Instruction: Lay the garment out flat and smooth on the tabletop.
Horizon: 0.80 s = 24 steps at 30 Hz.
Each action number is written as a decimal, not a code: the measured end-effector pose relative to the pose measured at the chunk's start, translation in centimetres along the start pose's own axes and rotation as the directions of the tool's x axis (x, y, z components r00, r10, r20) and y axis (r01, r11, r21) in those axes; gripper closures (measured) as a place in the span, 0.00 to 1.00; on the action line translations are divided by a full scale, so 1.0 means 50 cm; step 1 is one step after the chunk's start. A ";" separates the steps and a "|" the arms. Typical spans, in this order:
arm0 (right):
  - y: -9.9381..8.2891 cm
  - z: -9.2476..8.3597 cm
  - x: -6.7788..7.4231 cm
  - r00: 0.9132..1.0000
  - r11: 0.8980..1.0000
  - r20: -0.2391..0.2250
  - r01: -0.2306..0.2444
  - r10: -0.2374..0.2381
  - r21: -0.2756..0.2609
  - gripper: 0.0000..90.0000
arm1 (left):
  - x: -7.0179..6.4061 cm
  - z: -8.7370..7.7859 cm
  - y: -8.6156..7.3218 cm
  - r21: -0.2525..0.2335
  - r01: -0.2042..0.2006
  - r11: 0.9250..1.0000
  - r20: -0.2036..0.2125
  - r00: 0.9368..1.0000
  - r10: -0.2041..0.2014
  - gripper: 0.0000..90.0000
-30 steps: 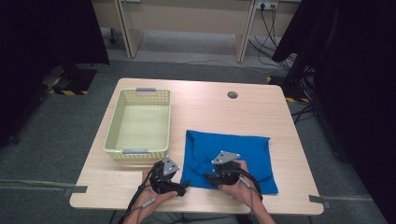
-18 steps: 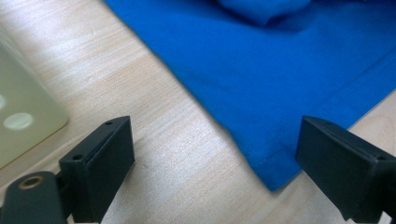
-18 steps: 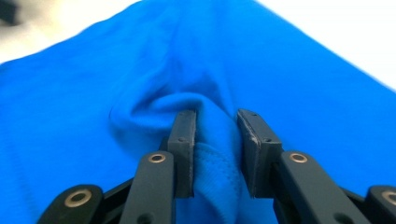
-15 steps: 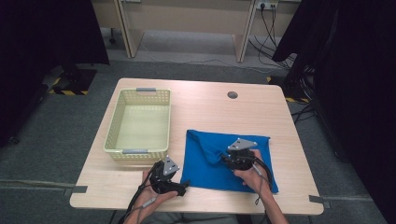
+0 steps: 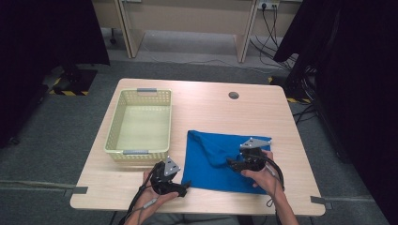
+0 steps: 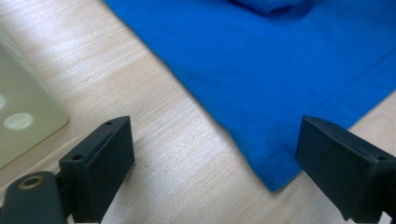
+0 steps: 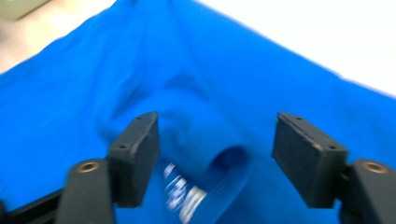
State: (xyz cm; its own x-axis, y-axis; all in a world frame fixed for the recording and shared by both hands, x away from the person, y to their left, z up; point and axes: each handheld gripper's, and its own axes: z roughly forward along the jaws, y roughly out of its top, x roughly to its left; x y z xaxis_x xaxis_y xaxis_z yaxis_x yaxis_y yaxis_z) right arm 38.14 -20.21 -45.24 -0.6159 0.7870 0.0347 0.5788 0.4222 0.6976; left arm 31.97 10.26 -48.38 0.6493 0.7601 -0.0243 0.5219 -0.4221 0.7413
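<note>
Light wood table (image 5: 206, 101) with a cable hole (image 5: 233, 95) near its far edge, on grey carpet (image 5: 56, 126). Black curtains (image 5: 42, 37) both sides, beige desk legs (image 5: 126, 26) behind, hazard tape (image 5: 70, 92) at left.

A blue cloth (image 5: 220, 164) is spread on the right half of a wooden table (image 5: 206, 108), with a yellow basket (image 5: 139, 123) beside it. The right gripper (image 5: 233, 163) is held over the cloth, the left gripper (image 5: 184, 187) at its near-left corner.
</note>
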 end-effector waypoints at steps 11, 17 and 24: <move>-0.050 -0.006 0.004 0.998 0.996 0.023 0.051 -0.053 0.069 0.34 | 0.000 0.000 0.000 0.000 0.000 1.000 0.000 1.000 0.000 0.12; -0.055 -0.015 -0.005 0.996 0.995 0.011 0.090 -0.091 0.035 0.69 | 0.000 0.000 0.000 0.002 0.002 1.000 -0.003 1.000 -0.002 0.11; -0.057 -0.015 -0.011 0.997 0.997 0.000 0.078 -0.078 0.028 0.71 | -0.030 -0.002 0.006 -0.015 -0.034 0.999 -0.022 0.999 0.034 0.12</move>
State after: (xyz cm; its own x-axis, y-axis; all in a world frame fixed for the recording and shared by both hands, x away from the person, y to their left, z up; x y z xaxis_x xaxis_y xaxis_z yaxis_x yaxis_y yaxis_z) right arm 36.44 -22.20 -46.68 -0.6592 0.7517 -0.0201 0.5437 0.4949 0.6778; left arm 31.11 9.06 -48.03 0.6540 0.7563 0.0154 0.4912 -0.4401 0.7517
